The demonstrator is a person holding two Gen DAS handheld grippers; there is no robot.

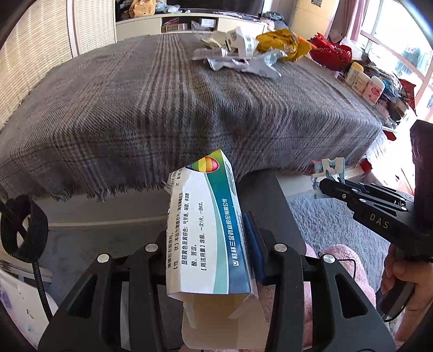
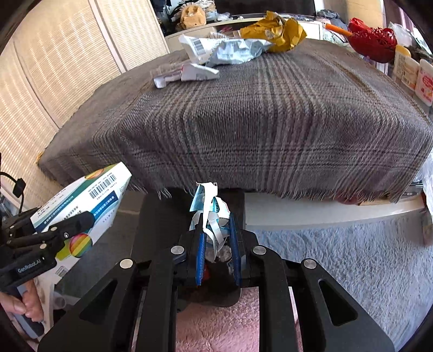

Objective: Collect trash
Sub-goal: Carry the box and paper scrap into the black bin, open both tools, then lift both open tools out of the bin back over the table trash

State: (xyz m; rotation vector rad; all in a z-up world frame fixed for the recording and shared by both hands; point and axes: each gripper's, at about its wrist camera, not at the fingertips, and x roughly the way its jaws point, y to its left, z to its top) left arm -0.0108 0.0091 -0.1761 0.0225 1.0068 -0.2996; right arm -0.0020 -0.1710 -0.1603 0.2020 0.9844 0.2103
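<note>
My left gripper is shut on a flattened white and teal medicine box, held in front of the table's near edge; the box also shows in the right wrist view. My right gripper is shut on a crumpled white and blue wrapper, also seen in the left wrist view. Both are held over a dark bin below the table edge. More trash lies at the far side of the plaid-covered table: a crumpled yellow wrapper, a silvery bag and torn white packaging.
A red basket and white bottles stand along the right side by the window. A grey carpet covers the floor, with pink fluffy fabric close below the grippers. A shelf unit stands behind the table.
</note>
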